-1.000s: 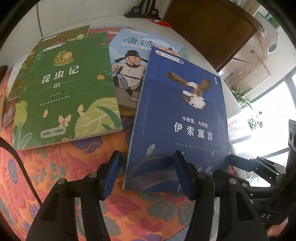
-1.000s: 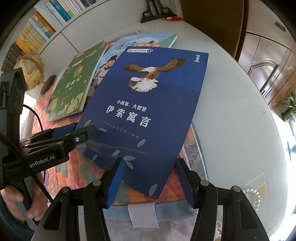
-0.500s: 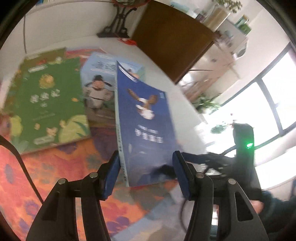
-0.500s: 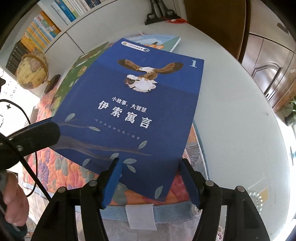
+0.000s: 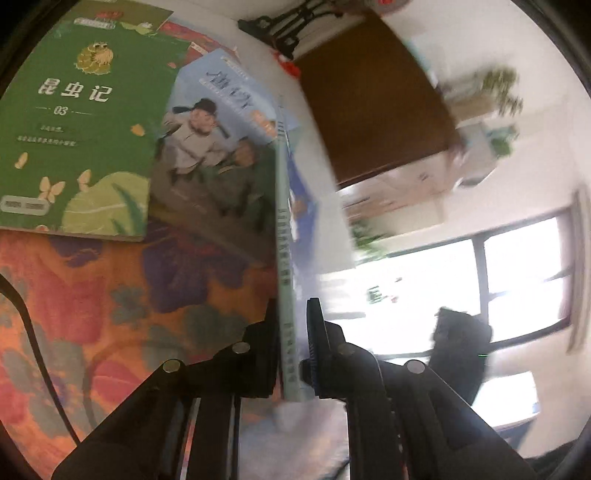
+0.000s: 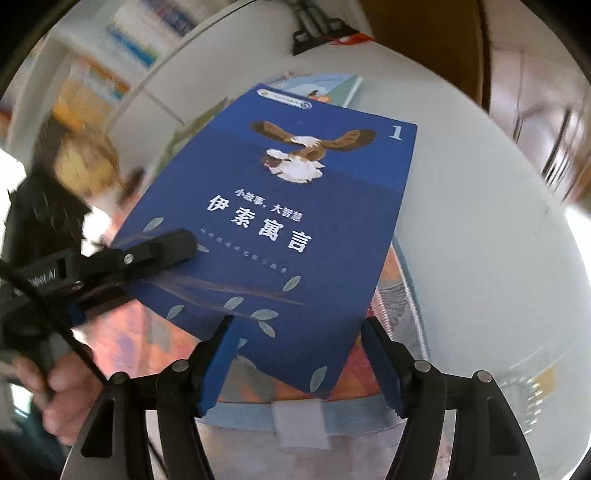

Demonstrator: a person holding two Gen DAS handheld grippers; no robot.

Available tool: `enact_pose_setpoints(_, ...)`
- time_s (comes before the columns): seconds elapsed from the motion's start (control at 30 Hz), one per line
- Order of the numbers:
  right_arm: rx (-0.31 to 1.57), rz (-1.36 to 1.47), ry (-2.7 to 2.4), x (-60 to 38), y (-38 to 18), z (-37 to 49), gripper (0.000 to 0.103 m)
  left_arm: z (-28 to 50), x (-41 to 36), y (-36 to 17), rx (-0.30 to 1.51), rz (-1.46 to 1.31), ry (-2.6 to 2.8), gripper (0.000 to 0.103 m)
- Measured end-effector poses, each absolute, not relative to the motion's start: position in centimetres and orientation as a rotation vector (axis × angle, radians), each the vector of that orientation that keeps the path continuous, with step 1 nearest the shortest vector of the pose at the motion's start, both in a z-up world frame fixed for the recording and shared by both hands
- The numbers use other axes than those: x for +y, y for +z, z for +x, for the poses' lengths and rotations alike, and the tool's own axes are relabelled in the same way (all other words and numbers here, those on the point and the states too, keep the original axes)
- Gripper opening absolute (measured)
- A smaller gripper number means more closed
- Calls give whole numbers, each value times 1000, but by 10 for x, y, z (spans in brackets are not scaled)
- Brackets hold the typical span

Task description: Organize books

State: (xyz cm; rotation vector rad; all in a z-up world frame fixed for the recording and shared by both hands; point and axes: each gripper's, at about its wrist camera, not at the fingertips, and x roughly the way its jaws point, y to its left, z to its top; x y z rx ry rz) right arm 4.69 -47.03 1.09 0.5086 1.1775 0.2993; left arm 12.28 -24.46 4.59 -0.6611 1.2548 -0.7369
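A blue book with an eagle on its cover (image 6: 295, 221) is lifted off the table, tilted. My left gripper (image 6: 162, 251) is shut on its left edge. In the left wrist view the same blue book (image 5: 286, 258) shows edge-on, clamped in my left gripper (image 5: 293, 314). My right gripper (image 6: 297, 325) has its jaws opening. The book's lower corner lies between its fingers, and the pads do not press on it. A green book (image 5: 74, 129) and a pale blue book with a robed figure (image 5: 207, 147) lie flat on the floral cloth (image 5: 92, 295).
The white round table (image 6: 461, 240) stretches to the right of the cloth. A black bookend stand (image 6: 317, 29) sits at the far edge, with a brown cabinet (image 5: 369, 110) behind. A globe (image 6: 86, 162) stands at the left. A person's hand (image 6: 55, 387) holds the left gripper.
My left gripper has closed on the blue book's edge and rolled, so the book now stands edge-on in its view. The right gripper's fingers have spread wider.
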Motion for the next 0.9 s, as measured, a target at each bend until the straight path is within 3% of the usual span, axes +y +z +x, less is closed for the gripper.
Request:
enact_pose_setpoints(0.1, 1185, 754, 353, -492, -3, 52, 84, 129, -238, 44, 1272, -811, -764, 10)
enact_pose_setpoints(0.23, 1152, 1065, 427, -515, -30, 50, 83, 130, -231, 29, 1310, -952, -774, 10)
enact_pose_setpoints(0.3, 1131, 1119, 429, -521, -35, 50, 68, 128, -228, 21, 1332, -993, -763, 10)
enact_pose_setpoints(0.33, 1137, 1108, 414, -521, -35, 50, 65, 128, -228, 20, 1334, -980, -746, 10)
enact_pose_setpoints(0.4, 1134, 1049, 402, -519, -31, 48, 43, 126, -225, 19, 1345, -956, -727, 10)
enact_pose_setpoints(0.47, 1124, 970, 403, -515, -21, 49, 33, 126, -226, 18, 1367, -926, -724, 10)
enact_pose_setpoints(0.63, 1125, 840, 424, -498, -6, 58, 36, 126, -225, 15, 1384, -1022, -737, 9)
enact_pose_setpoints(0.7, 1157, 922, 430, -501, -19, 61, 55, 128, -223, 16, 1364, -1040, -732, 9)
enact_pose_setpoints(0.9, 1123, 1247, 506, -511, -51, 67, 56, 129, -224, 15, 1374, -1073, -765, 9)
